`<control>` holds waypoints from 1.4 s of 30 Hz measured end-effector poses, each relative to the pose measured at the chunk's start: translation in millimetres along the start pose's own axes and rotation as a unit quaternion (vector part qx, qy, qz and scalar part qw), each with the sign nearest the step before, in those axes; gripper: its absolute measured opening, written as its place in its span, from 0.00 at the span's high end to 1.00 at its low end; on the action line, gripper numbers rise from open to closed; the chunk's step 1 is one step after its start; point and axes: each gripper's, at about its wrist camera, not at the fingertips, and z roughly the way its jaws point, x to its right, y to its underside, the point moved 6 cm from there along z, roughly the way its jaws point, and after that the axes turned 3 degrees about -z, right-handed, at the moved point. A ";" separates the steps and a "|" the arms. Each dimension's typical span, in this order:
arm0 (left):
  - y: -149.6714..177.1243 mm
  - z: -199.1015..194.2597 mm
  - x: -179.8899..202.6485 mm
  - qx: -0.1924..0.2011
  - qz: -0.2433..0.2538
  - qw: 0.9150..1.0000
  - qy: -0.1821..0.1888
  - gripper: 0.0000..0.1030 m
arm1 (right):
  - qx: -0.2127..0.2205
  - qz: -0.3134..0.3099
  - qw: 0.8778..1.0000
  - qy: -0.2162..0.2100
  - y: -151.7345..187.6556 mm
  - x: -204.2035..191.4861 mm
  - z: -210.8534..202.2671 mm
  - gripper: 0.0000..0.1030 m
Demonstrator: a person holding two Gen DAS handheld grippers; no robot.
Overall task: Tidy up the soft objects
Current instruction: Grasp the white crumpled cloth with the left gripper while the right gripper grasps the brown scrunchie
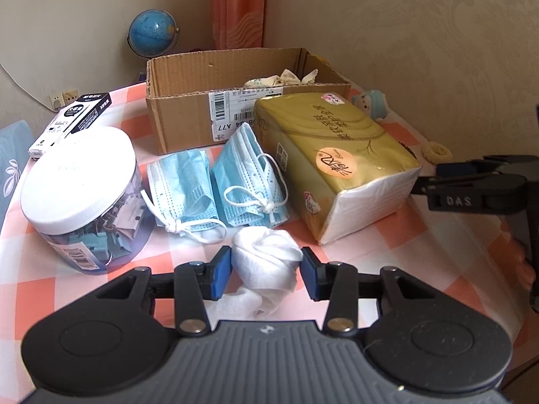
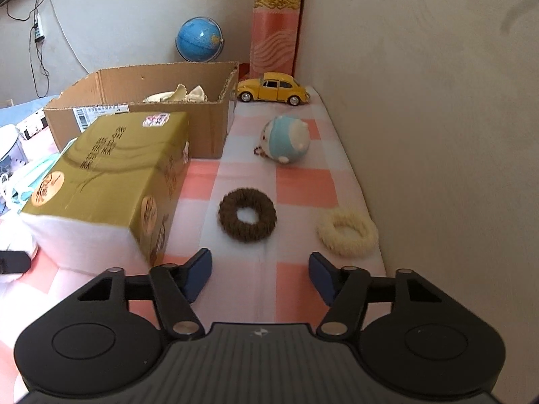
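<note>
**Two matching black tongs with blue pads**

The left tongs (image 1: 266, 271) and the right tongs (image 2: 261, 274) share one build: a ribbed dark-grey housing bearing a small pale emblem, flanked by two round black discs. Black linkage bars with triangular cut-outs run forward, pinned by silver screws. Each finger ends in a flat blue pad (image 1: 220, 277). Seen from the side in the left wrist view, the right tongs show raised letters "DAS" (image 1: 458, 201).

A checked cloth (image 1: 387, 252) is spread over the table. On it are set a box (image 1: 188, 124) far, masks (image 1: 249, 181), a jar (image 1: 81, 198) left, tissues (image 1: 337, 161) and two rings (image 2: 247, 215) right.
</note>
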 end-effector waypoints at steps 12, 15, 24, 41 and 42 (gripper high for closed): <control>-0.3 2.8 1.2 -0.005 -0.006 1.000 0.007 0.58 | 0.012 -0.019 0.999 -0.025 -15.5 -5.0 15.5 0.59; 0.2 2.1 1.5 -0.005 -0.007 1.000 0.007 0.58 | 0.011 -0.014 0.999 -0.027 -14.5 -4.1 12.5 0.61; 2.8 0.7 2.8 -0.008 -0.003 1.000 0.011 0.58 | -0.008 0.007 1.000 -0.025 6.6 -2.1 -16.1 0.61; 5.3 3.6 3.9 -0.022 -0.002 1.000 0.019 0.61 | -0.004 -0.001 1.000 -0.016 6.9 -4.8 -10.6 0.56; 5.4 3.3 3.6 -0.024 -0.003 1.000 0.021 0.61 | -0.006 -0.001 1.000 -0.012 7.1 -4.7 -11.4 0.57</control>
